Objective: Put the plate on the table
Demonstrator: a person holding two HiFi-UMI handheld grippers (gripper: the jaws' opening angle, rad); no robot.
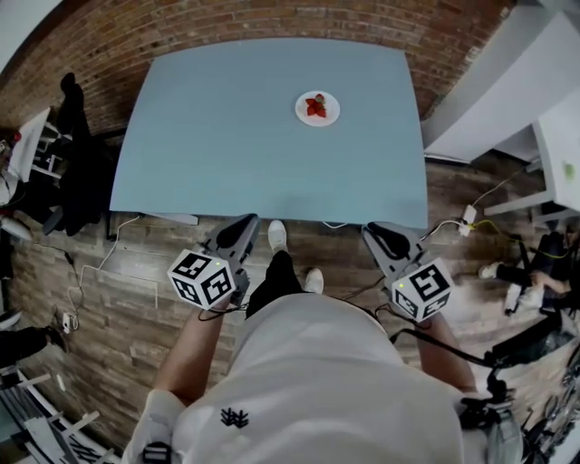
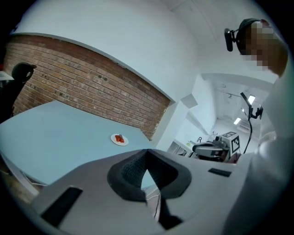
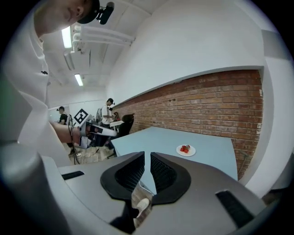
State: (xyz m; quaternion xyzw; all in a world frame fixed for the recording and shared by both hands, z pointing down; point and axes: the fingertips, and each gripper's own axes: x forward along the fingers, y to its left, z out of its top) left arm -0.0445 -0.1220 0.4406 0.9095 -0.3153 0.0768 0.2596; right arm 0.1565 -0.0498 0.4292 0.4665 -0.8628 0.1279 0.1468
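A small white plate [image 1: 317, 109] with red strawberries sits on the light-blue table [image 1: 227, 145], right of centre toward the far edge. It also shows as the plate [image 2: 119, 139] in the left gripper view and the plate [image 3: 186, 149] in the right gripper view. My left gripper [image 1: 243, 222] hangs off the table's near edge, its jaws shut with nothing between them [image 2: 147, 151]. My right gripper [image 1: 379, 231] is held at the same height to the right. Its fingers [image 3: 147, 155] stand a narrow slit apart and hold nothing. Both are far from the plate.
A brick wall [image 1: 272, 27] runs behind the table. A black chair [image 1: 77, 154] stands at the left. White furniture [image 1: 507, 82] stands at the right. Cables and a power strip [image 1: 468, 217] lie on the wood floor near my feet.
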